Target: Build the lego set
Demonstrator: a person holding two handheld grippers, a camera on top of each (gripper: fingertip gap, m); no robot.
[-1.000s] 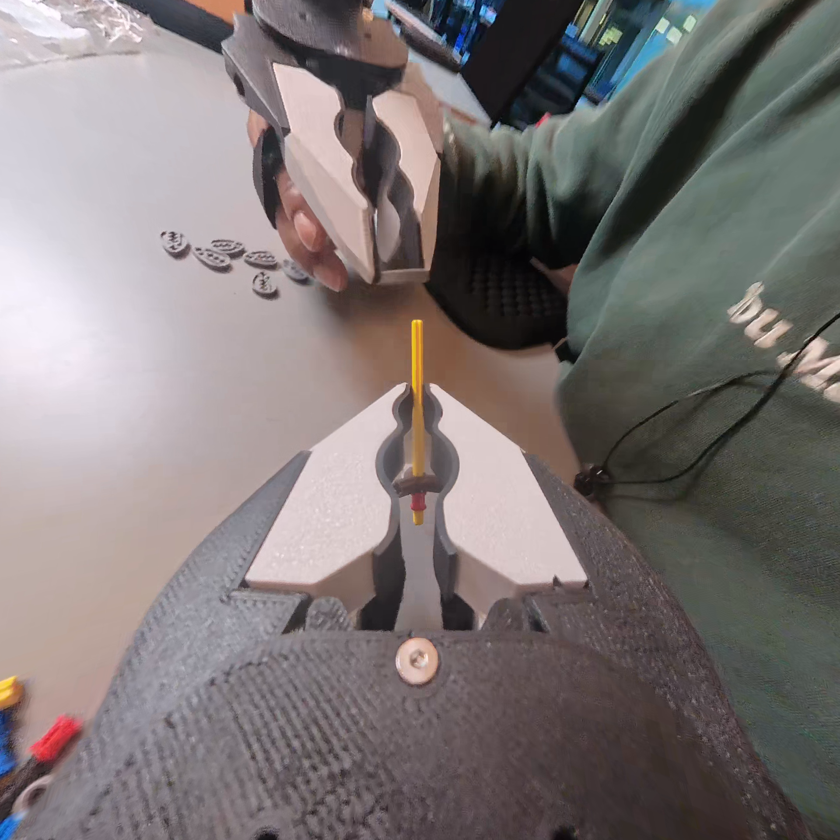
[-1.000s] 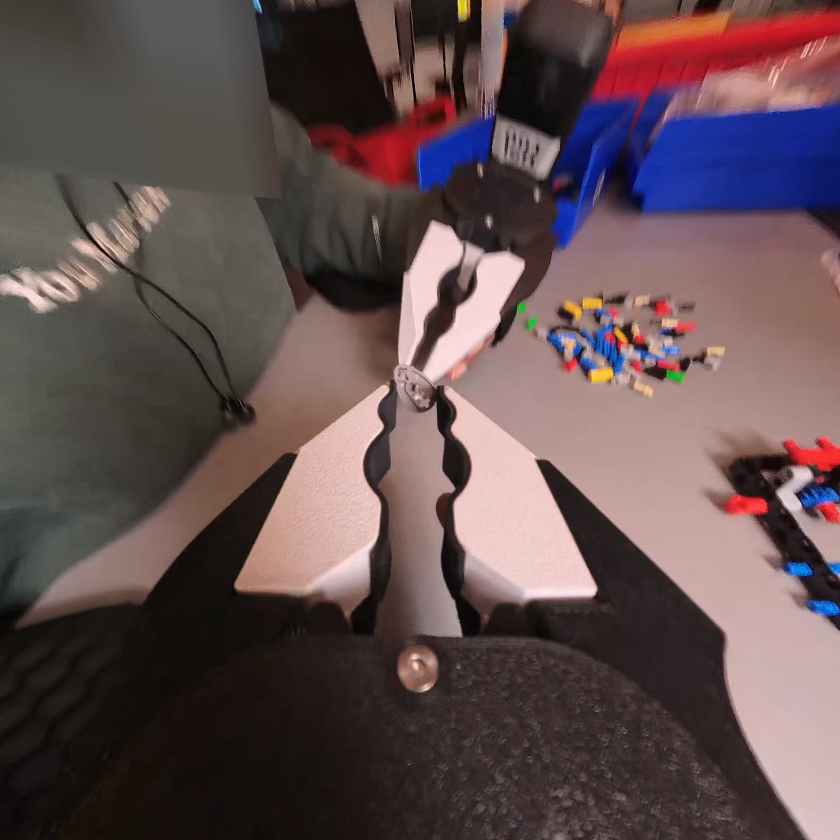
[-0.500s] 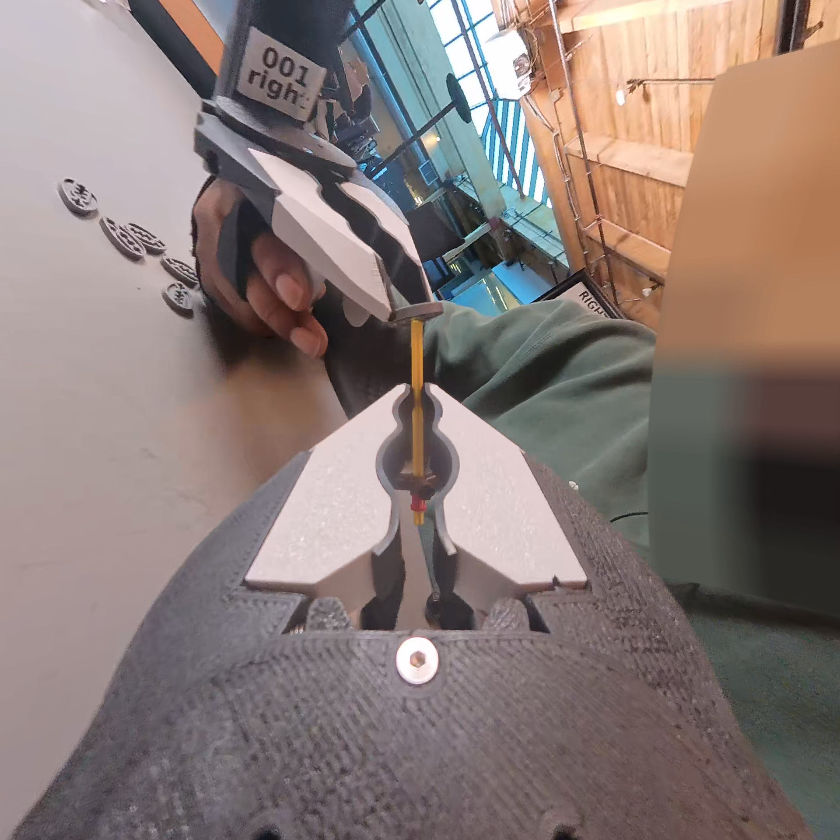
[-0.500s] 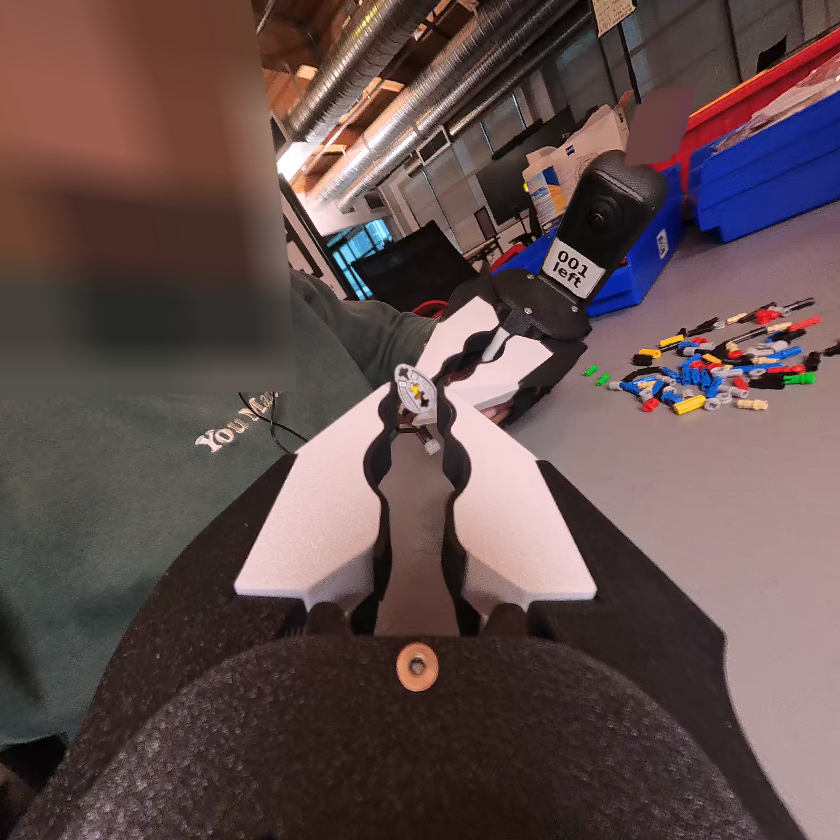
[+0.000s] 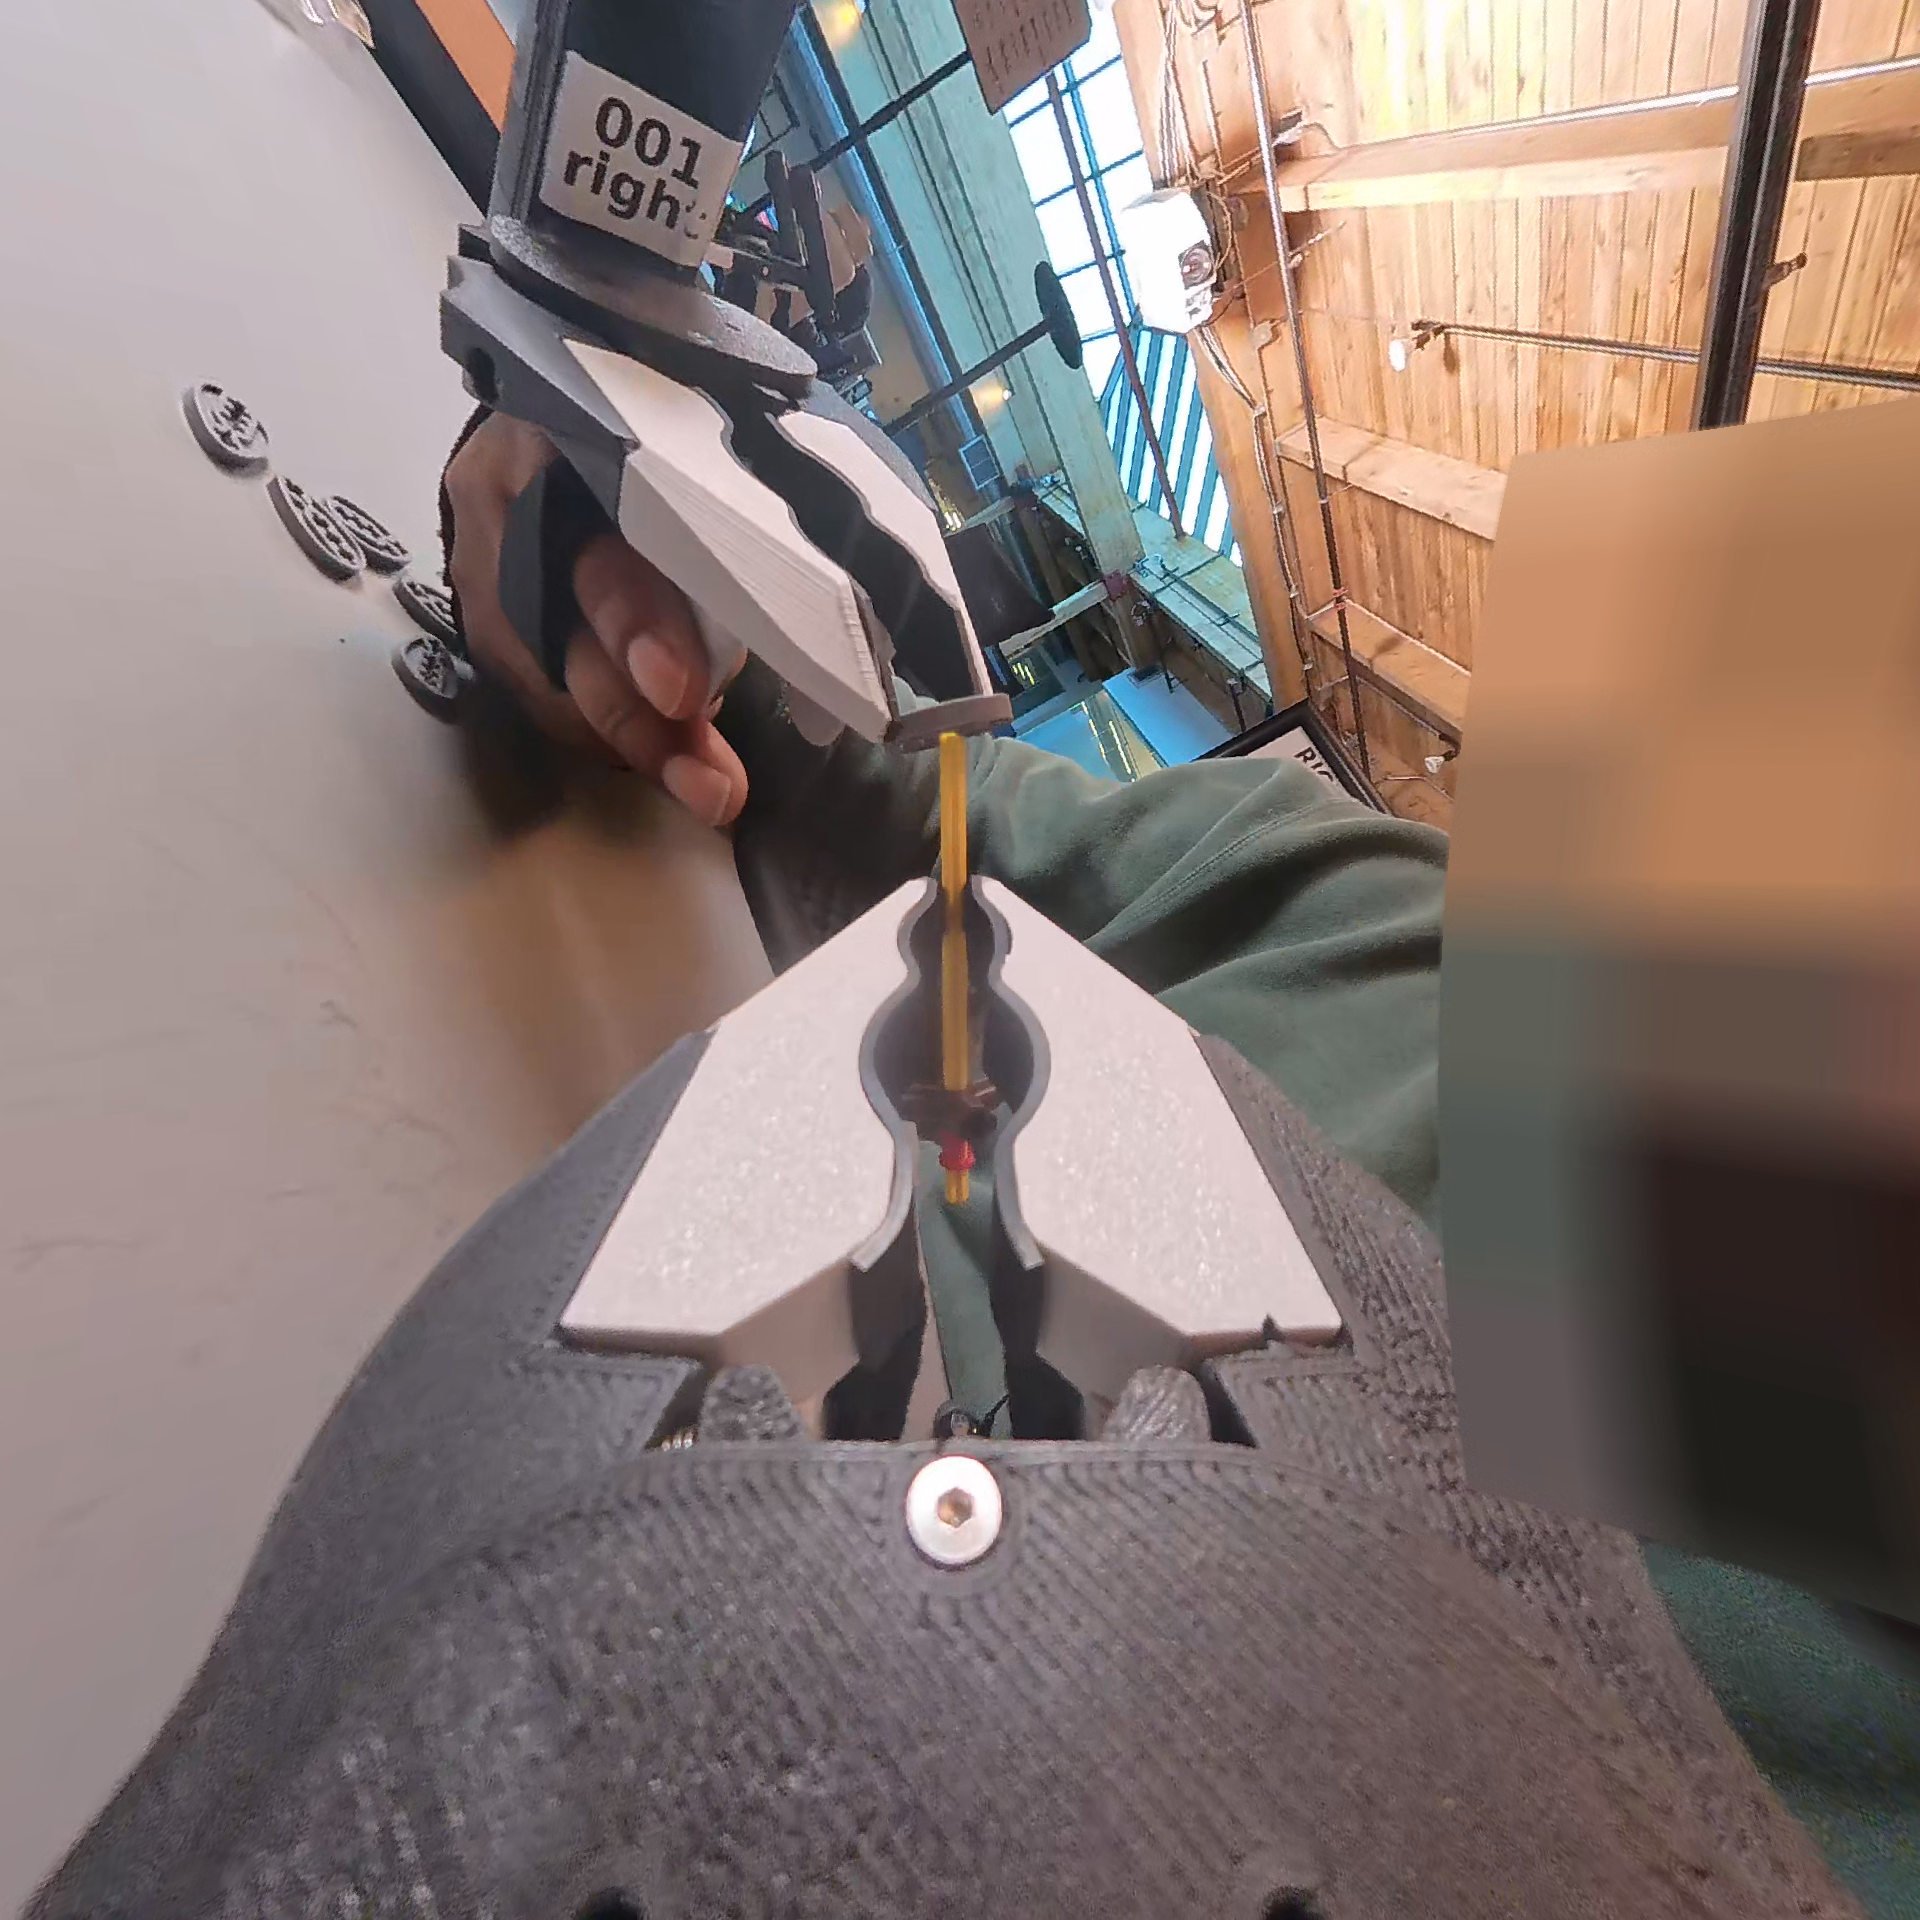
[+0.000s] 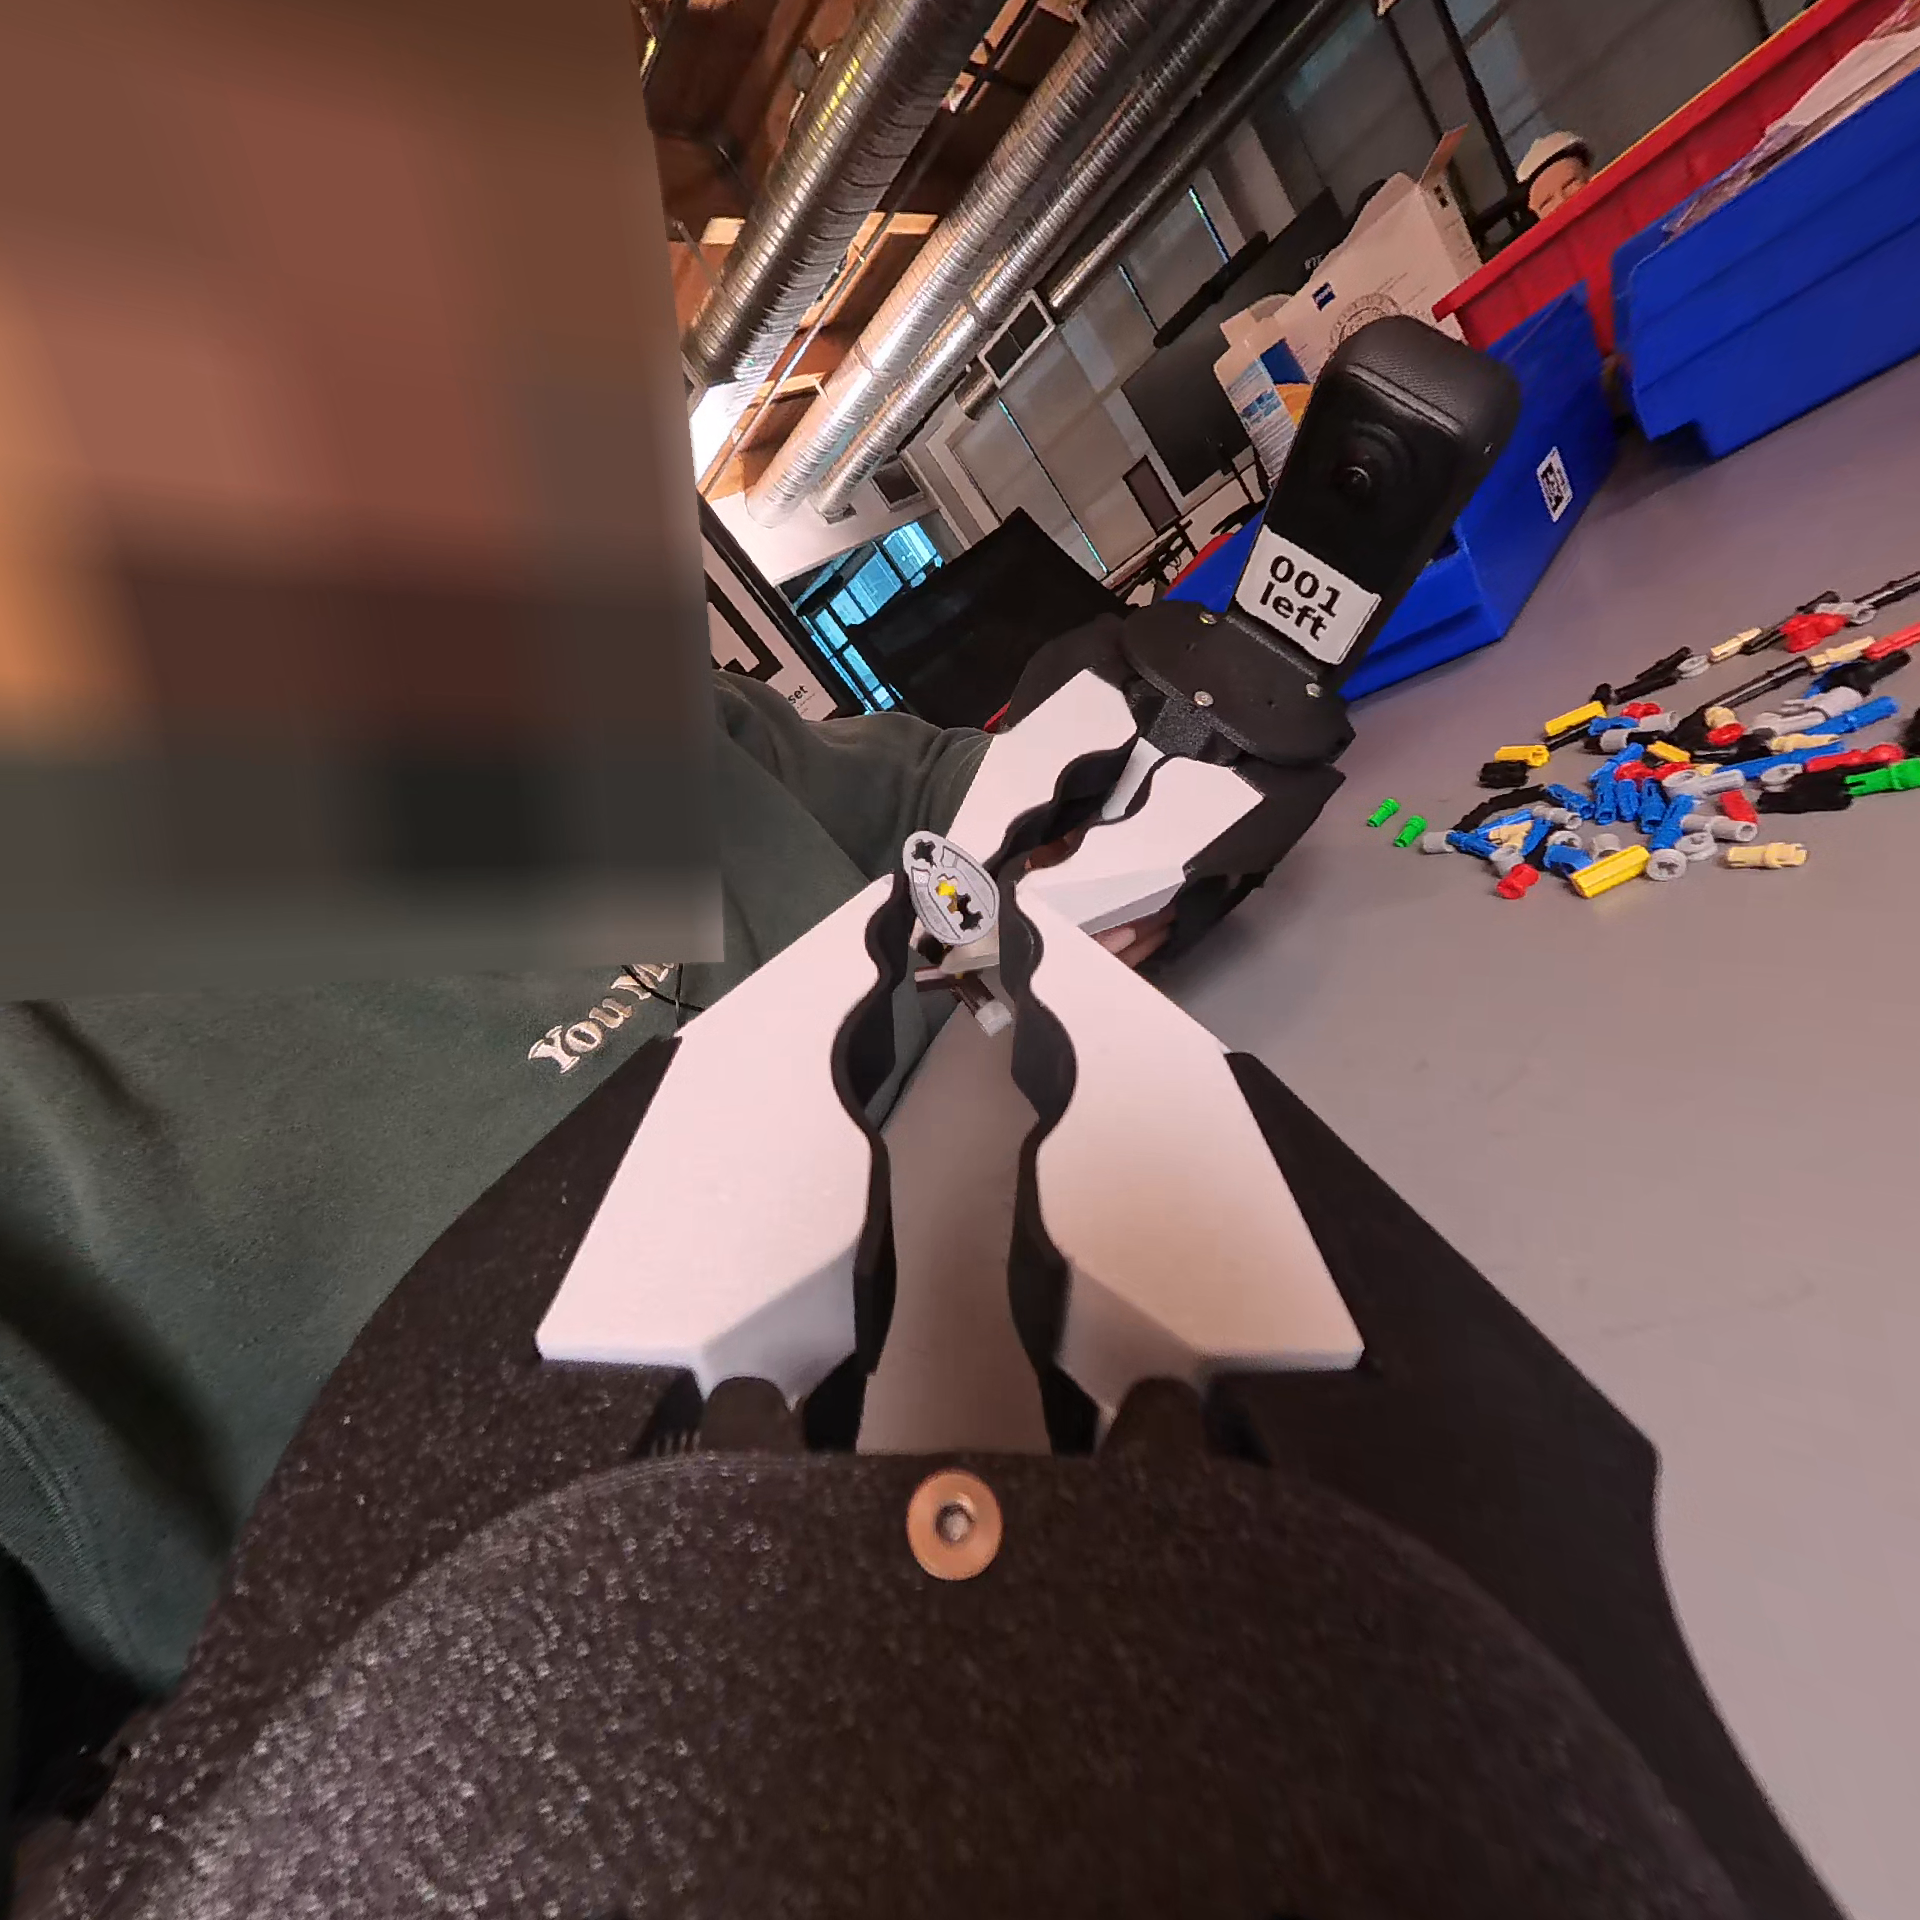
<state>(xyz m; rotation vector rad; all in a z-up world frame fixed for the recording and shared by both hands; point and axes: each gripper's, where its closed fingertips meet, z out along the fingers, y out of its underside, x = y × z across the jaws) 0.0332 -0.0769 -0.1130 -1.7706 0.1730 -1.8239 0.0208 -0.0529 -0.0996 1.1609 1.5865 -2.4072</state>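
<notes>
The yellow axle (image 5: 954, 914) at centre frame looks light, thin and stiff — likely to slip or tilt if pinched off-line, so I'd keep hold low on its shaft near the dark bush. My left gripper (image 5: 954, 894) is clamped on it, tip pointing up. My right gripper (image 6: 951, 914) is closed on the grey cam piece (image 6: 951, 885), whose hole sits at the axle's end — yellow shows through it. Spare cams (image 5: 312, 509) lie upper left.
</notes>
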